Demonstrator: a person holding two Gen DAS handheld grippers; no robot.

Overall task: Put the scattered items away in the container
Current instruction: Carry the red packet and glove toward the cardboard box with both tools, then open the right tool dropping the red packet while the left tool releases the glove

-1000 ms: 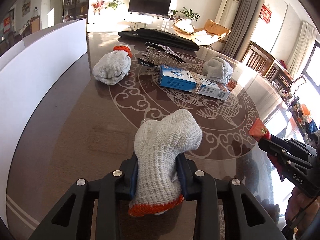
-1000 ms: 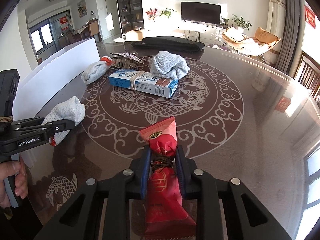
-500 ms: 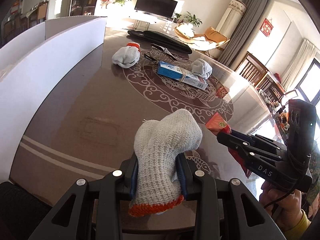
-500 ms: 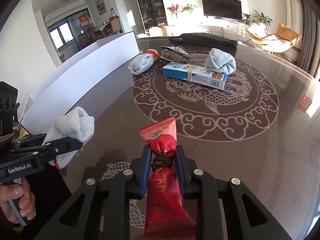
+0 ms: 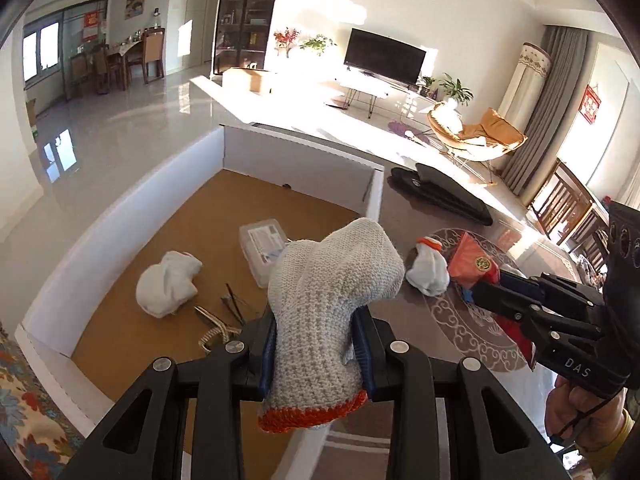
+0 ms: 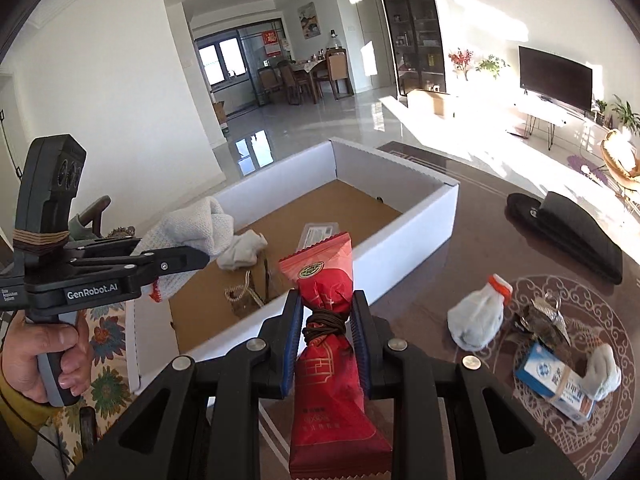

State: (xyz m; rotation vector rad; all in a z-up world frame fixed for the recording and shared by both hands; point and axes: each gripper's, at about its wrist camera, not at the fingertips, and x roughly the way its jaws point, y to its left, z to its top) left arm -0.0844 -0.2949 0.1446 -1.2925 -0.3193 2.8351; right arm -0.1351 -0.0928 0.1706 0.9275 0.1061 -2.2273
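We've got the soft, light glove (image 5: 336,280) pinched mid-body in the left gripper (image 5: 316,352), the crinkly snack packet (image 6: 326,320) clamped at its tied waist in the right gripper (image 6: 326,344), both near the box (image 6: 416,208).

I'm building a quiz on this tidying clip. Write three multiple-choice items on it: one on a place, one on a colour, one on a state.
1. Where does the clear plastic case lie?
A. inside the white box
B. on the dark table
C. in the left gripper

2. What colour is the cuff of the knitted glove held in the left gripper?
A. blue
B. orange
C. green

3. How do the right gripper's jaws stand?
A. wide open, nothing between them
B. shut on the red snack packet
C. shut on the blue carton

Key: 1 A, the case rests on the brown floor of the white box. 2 B, an orange band edges the glove's bottom end. 3 B, the jaws clamp the red snack packet at its tied waist.
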